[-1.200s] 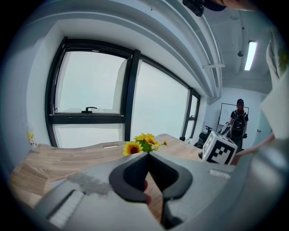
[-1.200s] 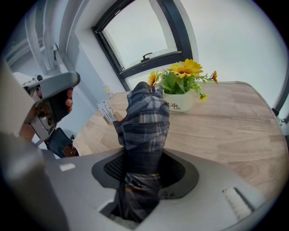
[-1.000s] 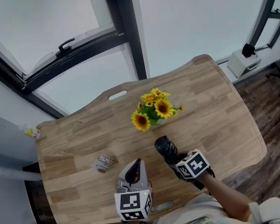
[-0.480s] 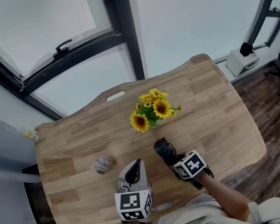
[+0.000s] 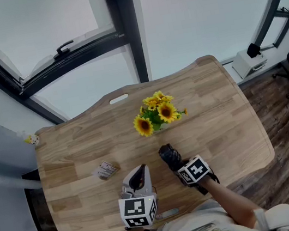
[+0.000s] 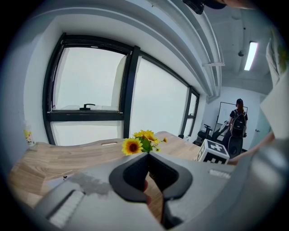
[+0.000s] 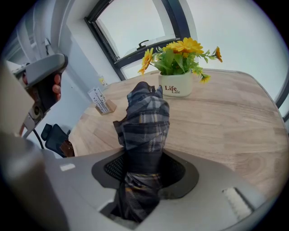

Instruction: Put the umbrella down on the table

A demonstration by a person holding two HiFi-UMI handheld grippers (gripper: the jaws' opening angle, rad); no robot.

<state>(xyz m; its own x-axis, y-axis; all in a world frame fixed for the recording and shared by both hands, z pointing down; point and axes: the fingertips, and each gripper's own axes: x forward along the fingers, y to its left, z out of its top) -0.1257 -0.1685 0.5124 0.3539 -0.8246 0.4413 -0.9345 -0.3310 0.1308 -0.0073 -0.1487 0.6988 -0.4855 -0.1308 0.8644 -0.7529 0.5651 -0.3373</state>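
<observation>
Status: my right gripper [image 7: 144,170] has the folded dark plaid fabric umbrella [image 7: 145,119] clamped. The jaws are roughly half spread, with the pads pressing on the bundle from both sides and fabric bunched through the throat behind them. Hold looks firm, no slack visible.

Umbrella location: it sticks out ahead of my right jaws, slanting down over the near-middle of the light wooden table [image 5: 218,110]. It stops just short of the white ceramic pot of yellow sunflowers [image 5: 156,116]. It isn't lying on the wood. The far end looks close to the surface, but it's too small in the head view and foreshortened in the right gripper view, so I can't confirm contact.

My left gripper [image 6: 148,155]: jaws together, nothing between them. It's parked just beside the right one over the near edge of the table, idle.

Other stuff: a small printed card packet [image 5: 106,169] lies to the left, well apart from the drop zone. The bare wood between pot and near edge looks like enough room for the umbrella.

Progress, my read: the carry is done and the umbrella is over the table. Left to do:
- lower it until it lies flat on the wood
- spread the right jaws
- back out without dragging fabric

Main risk is nudging the pot with the far end. Task not complete yet.
</observation>
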